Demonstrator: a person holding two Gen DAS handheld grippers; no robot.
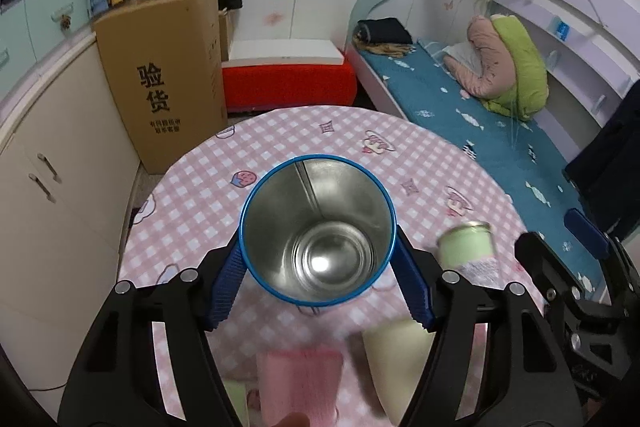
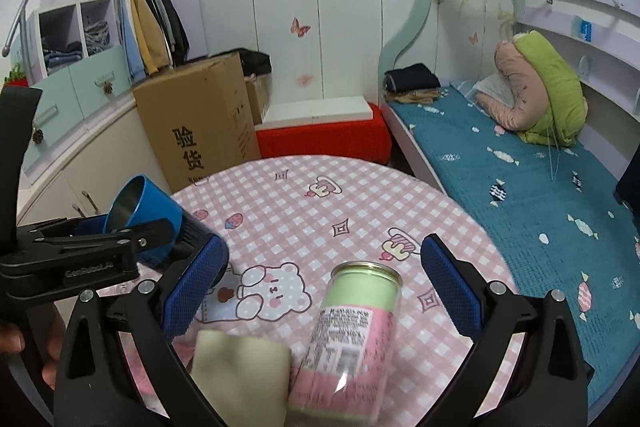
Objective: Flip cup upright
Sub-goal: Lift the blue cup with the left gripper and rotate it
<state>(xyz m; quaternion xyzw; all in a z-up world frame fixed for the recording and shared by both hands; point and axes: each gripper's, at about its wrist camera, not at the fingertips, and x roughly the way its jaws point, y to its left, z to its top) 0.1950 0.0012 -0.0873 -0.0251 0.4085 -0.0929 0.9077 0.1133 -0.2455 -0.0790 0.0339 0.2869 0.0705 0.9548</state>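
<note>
Left wrist – fingers clamp cup

Both wrist views sit close above the round pink-checked tabletop, facing the bunk bed and wardrobe wall. Shared: tabletop, brown cardboard box, green-lidded can.

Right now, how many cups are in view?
1: the blue metal cup is clamped in the left hand-held gripper, tilted above the round table. The nearby green-lidded jar isn't a cup. Others may be hidden.
</note>
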